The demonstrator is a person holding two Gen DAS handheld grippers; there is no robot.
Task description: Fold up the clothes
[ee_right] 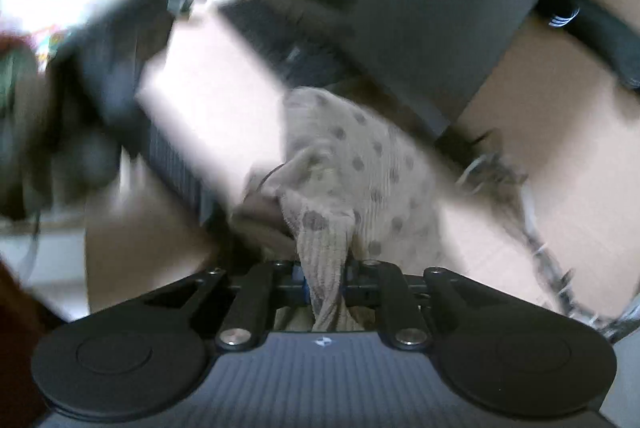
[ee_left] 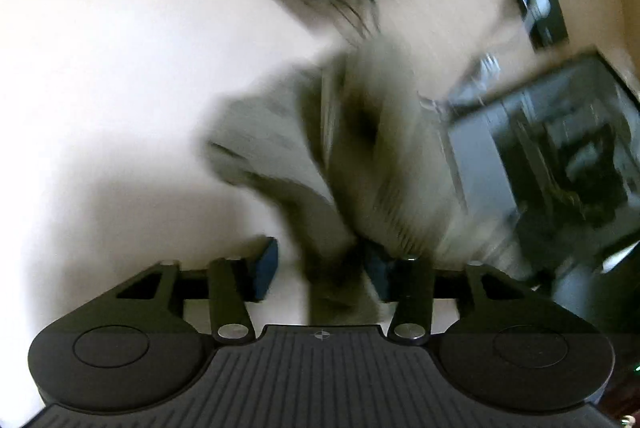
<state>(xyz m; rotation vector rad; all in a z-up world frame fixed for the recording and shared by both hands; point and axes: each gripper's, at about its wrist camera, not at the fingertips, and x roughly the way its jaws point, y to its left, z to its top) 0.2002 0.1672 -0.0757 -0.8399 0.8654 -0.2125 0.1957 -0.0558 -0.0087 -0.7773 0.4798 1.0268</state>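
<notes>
- While your hands work above the pale tabletop (ee_right: 208, 108), the beige ribbed garment with grey polka dots (ee_right: 360, 164) hangs bunched between both tools, lifted partly off the surface.
- Your right gripper (ee_right: 324, 284) is clenched on a twisted fold of that cloth, pads pressing it from both sides.
- Your left gripper (ee_left: 320, 268) stands released: blue pads apart, blurred fabric passing between them, touching the right-hand pad at most.
- Beyond the garment sits a dark box-like object (ee_left: 560, 156), too blurred to identify.
</notes>
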